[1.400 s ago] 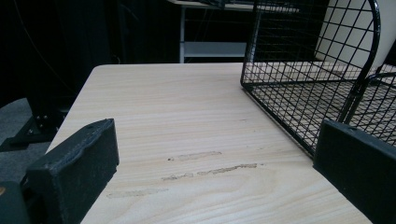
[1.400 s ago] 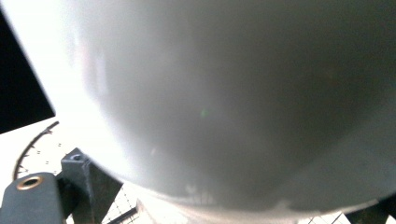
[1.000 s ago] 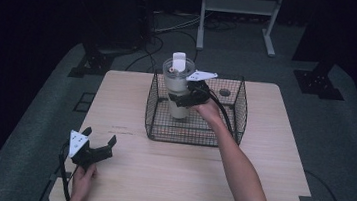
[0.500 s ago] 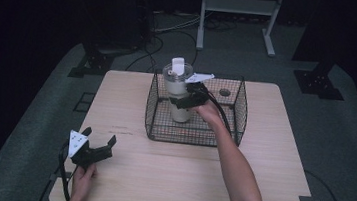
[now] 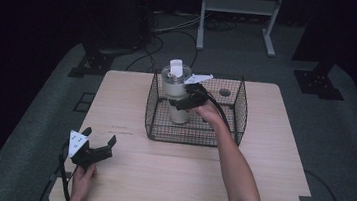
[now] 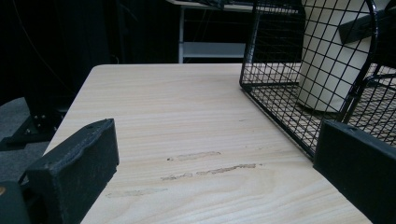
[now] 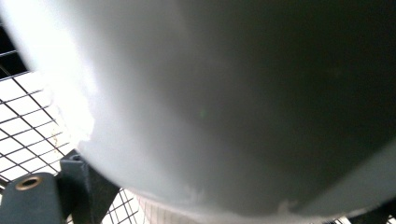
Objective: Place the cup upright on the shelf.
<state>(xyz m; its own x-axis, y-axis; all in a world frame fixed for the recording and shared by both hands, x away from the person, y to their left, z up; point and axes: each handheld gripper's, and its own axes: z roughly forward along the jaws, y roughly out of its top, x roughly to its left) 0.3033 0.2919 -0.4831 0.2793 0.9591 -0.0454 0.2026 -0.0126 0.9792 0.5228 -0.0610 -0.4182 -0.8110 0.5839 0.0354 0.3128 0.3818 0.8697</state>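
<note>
A pale wooden table (image 5: 268, 185) bears a wire basket (image 5: 237, 118).

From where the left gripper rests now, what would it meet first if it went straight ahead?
Probably the near corner of the black wire basket. The left gripper, jaws open, points over bare table toward it; the white bottle stands behind that mesh. Depth is uncertain.

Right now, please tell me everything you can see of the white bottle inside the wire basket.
The bottle is tall, round and cream-white, apparently of cloudy plastic, with a clear domed top and a white flip cap. It stands upright in the left part of the black wire basket; its base appears to rest on the basket floor. The right gripper holds it at mid-height from the right side. In the left gripper view its lower body shows through the mesh.
</note>
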